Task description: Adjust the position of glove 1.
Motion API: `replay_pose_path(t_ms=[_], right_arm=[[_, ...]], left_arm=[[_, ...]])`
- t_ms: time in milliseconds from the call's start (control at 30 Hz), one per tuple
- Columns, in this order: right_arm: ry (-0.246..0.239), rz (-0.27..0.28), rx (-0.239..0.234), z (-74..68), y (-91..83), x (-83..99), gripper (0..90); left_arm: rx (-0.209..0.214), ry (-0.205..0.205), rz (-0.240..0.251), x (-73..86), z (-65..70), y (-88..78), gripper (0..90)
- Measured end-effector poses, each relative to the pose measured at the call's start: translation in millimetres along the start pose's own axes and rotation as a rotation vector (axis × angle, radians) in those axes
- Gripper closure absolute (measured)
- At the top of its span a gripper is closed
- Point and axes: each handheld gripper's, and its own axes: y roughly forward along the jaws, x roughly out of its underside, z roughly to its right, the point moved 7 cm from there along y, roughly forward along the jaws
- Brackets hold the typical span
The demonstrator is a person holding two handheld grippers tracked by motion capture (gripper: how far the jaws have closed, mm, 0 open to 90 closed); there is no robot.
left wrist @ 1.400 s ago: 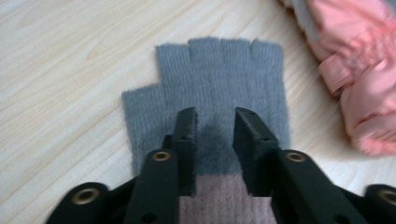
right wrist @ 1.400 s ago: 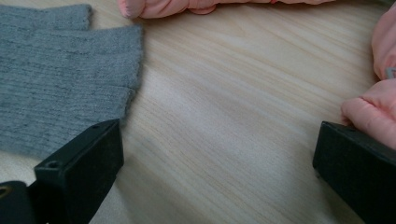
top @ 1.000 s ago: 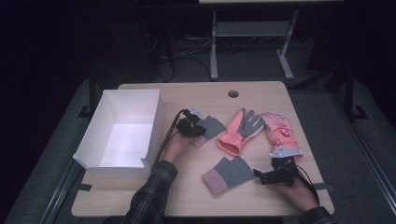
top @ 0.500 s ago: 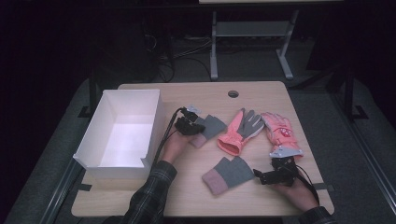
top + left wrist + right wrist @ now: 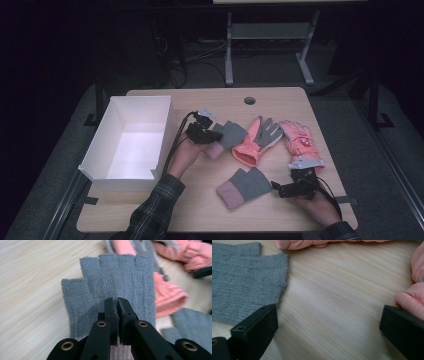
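The left gripper (image 5: pixel 117 306) pinches the far grey fingerless glove (image 5: pixel 110 287) at its middle, jaws closed on the knit, right of the white box (image 5: pixel 127 137). The right gripper (image 5: pixel 289 188), jaws spread wide, rests on the table (image 5: pixel 337 295) between the near grey glove (image 5: pixel 245 186) and pink gloves (image 5: pixel 280 137).

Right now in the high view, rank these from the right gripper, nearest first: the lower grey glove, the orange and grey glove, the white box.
1. Lower grey glove, just left of the right gripper.
2. Orange and grey glove, mid-table beyond it.
3. White box, far left.
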Motion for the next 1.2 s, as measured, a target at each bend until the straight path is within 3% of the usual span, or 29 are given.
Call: replay_pose_path(t_ms=[133, 433, 633, 967, 1200], right_arm=[[0.000, 0.000, 0.000, 0.0, 0.0, 0.0, 1.2], [-0.002, 0.003, 0.001, 0.3, 0.1, -0.2, 1.2], [-0.003, 0.003, 0.001, 0.4, 0.1, -0.3, 1.2], [-0.003, 0.003, 0.000, 0.3, 0.1, -0.3, 1.2], [-0.004, 0.003, 0.000, 0.4, 0.1, -0.3, 1.2]], left_arm=[[0.041, 0.029, -0.005, 2.7, 13.0, -9.6, 86.8], [0.109, 0.029, 0.006, 15.1, 40.5, -22.0, 86.8], [0.142, 0.053, -0.006, 26.7, 59.2, -23.1, 86.8], [0.170, 0.083, -0.029, 40.4, 89.6, -13.8, 86.8], [0.179, 0.083, -0.050, 46.6, 104.4, -0.6, 86.8]])
